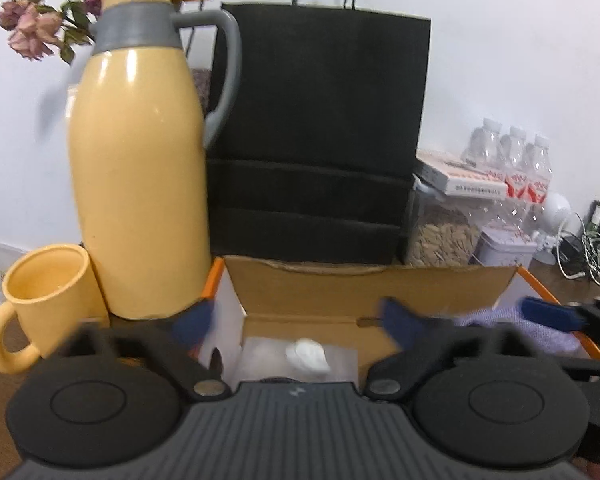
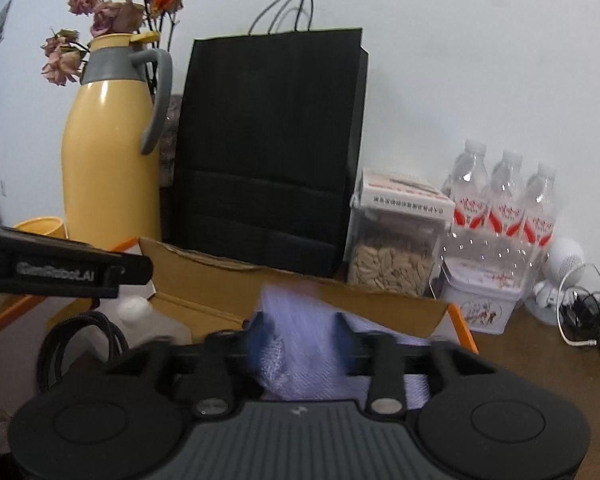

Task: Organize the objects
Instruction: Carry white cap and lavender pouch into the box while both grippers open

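On the side of the left gripper's black body, seen from the right wrist view, pale lettering reads roughly "GenRobot.AI", though blur softens it. The three water bottles [image 2: 504, 208] against the wall carry red-and-white labels, and the small white box [image 2: 400, 194] on top of the seed jar [image 2: 388, 260] bears a line of print, none of it readable.

The left gripper [image 1: 296, 320] has its blue-tipped fingers [image 1: 398, 322] spread wide apart with nothing between them; they hang over the open cardboard box [image 1: 364, 292], above a white lump in clear wrapping [image 1: 306, 354] lying in its left compartment. The right gripper [image 2: 304, 338] has its fingers [image 2: 262, 334] partly apart, and the lavender cloth [image 2: 300, 344] lies between them over the box's right side; motion blur hides whether the pads press on it, so I cannot tell if it is gripped.

Both grippers point forward and slightly down toward the box, side by side, the left one's body crossing the left edge of the right wrist view.

The box sits on the brown table [image 2: 532, 360] in front of a black paper bag [image 2: 268, 152], with a yellow flask [image 1: 140, 184] and yellow mug [image 1: 44, 300] at its left.
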The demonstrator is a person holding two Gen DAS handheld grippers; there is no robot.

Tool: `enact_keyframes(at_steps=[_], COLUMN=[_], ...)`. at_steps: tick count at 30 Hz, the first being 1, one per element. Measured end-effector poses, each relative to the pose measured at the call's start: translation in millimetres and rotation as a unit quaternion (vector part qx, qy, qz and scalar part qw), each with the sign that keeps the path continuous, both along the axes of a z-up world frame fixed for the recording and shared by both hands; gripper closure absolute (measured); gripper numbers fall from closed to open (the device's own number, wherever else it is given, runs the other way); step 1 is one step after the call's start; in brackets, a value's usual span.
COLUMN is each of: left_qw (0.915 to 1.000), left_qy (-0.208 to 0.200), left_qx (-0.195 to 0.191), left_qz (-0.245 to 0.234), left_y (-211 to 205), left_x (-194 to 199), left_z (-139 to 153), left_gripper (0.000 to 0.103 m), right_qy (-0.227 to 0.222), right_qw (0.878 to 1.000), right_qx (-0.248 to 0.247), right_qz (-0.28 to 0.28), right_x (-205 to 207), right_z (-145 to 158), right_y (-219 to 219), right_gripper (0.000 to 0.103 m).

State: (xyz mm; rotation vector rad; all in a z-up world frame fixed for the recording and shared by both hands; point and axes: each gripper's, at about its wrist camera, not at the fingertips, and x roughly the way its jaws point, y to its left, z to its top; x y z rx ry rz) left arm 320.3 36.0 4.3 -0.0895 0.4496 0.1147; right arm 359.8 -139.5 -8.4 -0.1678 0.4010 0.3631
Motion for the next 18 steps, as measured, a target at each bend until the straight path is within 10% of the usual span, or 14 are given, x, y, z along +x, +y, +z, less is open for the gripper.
enact_keyframes(at_steps=[5, 18], left_qw=[1.0, 0.9999], left_qy=[-0.001, -0.014], left_qx=[0.002, -0.002], left_qz=[0.008, 0.006], left_y=[1, 2], left_x=[-1, -18], left_z=[0, 10], left_gripper=[0.0, 0.0], right_qy=[0.011, 0.002], right_qw=[1.0, 1.0], right_qx=[0.002, 0.027], right_qz=[-0.018, -0.008], right_x=[-3, -21], right_z=[4, 19], right_y=[-5, -12], right_gripper=[0.003, 0.0])
